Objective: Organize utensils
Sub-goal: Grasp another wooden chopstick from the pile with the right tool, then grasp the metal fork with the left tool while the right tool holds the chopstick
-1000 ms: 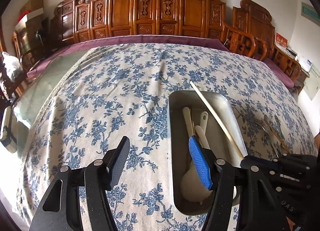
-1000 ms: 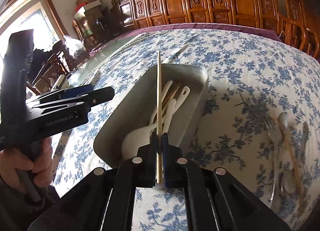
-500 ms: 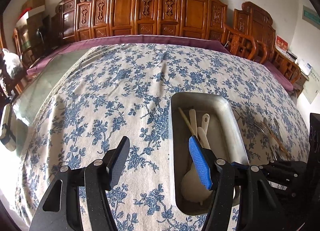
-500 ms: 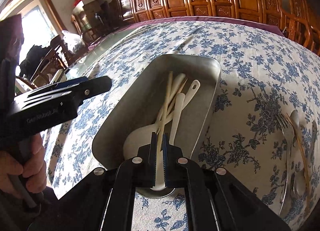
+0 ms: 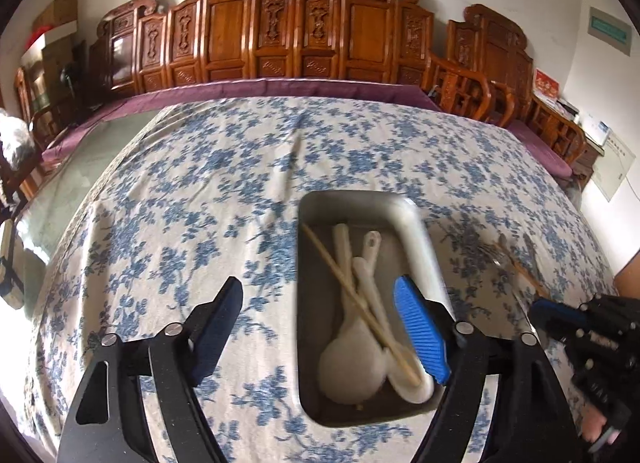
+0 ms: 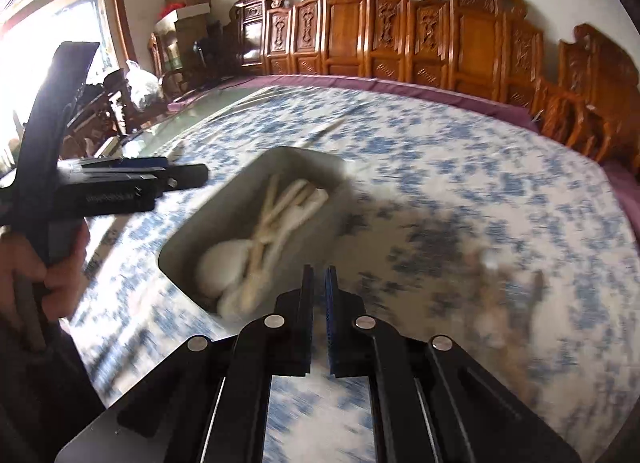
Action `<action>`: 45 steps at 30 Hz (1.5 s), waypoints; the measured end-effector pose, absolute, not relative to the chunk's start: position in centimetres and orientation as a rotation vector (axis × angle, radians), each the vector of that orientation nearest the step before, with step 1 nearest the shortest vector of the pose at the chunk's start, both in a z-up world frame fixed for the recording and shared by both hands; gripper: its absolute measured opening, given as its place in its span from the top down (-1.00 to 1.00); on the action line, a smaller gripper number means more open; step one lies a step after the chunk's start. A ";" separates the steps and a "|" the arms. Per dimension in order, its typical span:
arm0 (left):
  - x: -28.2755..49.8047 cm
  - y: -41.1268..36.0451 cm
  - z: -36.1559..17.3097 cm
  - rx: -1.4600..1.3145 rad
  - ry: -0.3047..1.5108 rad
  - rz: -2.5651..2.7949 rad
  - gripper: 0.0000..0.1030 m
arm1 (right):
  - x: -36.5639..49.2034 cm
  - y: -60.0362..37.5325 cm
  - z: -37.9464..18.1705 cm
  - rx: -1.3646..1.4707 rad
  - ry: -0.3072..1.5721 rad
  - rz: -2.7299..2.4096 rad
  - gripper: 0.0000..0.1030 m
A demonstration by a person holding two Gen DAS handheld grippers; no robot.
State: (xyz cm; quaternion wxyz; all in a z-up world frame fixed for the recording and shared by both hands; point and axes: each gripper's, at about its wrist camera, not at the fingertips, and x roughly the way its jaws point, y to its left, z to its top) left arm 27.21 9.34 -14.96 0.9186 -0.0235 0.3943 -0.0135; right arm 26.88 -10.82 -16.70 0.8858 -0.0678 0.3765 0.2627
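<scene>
A metal tray (image 5: pixel 416 223) sits on the blue-flowered tablecloth (image 5: pixel 200 203). It holds white spoons (image 5: pixel 352 363) and a wooden chopstick (image 5: pixel 352 295) that lies slantwise over them. My left gripper (image 5: pixel 316 327) hovers over the tray's left wall, its jaws opening and nothing pressed between them; its blue pad (image 5: pixel 416 331) hangs over the inside of the tray. My right gripper (image 6: pixel 319 275) is shut and empty, just right of the tray (image 6: pixel 224 231). It also shows at the right edge of the left wrist view as the right gripper (image 5: pixel 560 315).
More utensils, a fork (image 5: pixel 508 259) among them, lie on the cloth to the right of the tray, blurred in the right wrist view. Carved wooden chairs (image 5: pixel 300 35) line the far edge of the table. A hand (image 6: pixel 60 267) holds the left gripper (image 6: pixel 176 179).
The right gripper let go of the chopstick, which now lies in the tray, and drew back to the right. The left gripper's jaws stand wider.
</scene>
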 end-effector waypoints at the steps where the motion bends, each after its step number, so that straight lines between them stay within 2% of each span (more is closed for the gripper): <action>1: 27.1 8.8 -14.8 -0.045 0.807 -0.039 -0.57 | 26.7 -12.1 -16.7 -0.151 0.778 0.526 0.71; 2: 26.9 8.1 -14.7 -0.041 0.800 -0.055 -0.65 | 26.7 -13.2 -16.8 -0.156 0.776 0.509 0.63; 4: 26.7 6.9 -14.6 -0.033 0.796 -0.077 -0.71 | 26.7 -15.7 -17.0 -0.163 0.774 0.471 0.59; 12: 25.7 1.6 -14.9 0.045 0.791 -0.155 -0.72 | 28.3 -22.0 -19.8 -0.173 0.814 0.379 0.58; 21: 25.3 -0.6 -15.9 0.067 0.825 -0.186 -0.72 | 29.6 -22.8 -23.8 -0.205 0.905 0.388 0.58; 34: 24.1 -2.9 -16.1 0.075 0.835 -0.235 -0.72 | 29.2 -23.5 -24.4 -0.244 0.951 0.388 0.58; 36: 24.0 -3.4 -16.1 0.074 0.837 -0.241 -0.72 | 29.1 -23.6 -24.4 -0.247 0.953 0.395 0.67; 37: 23.8 -3.7 -16.2 0.073 0.838 -0.242 -0.72 | 28.9 -23.4 -24.4 -0.251 0.956 0.407 0.83; 45: 23.0 -6.4 -17.7 0.111 0.861 -0.249 -0.72 | 27.7 -23.5 -23.4 -0.248 0.924 0.458 0.89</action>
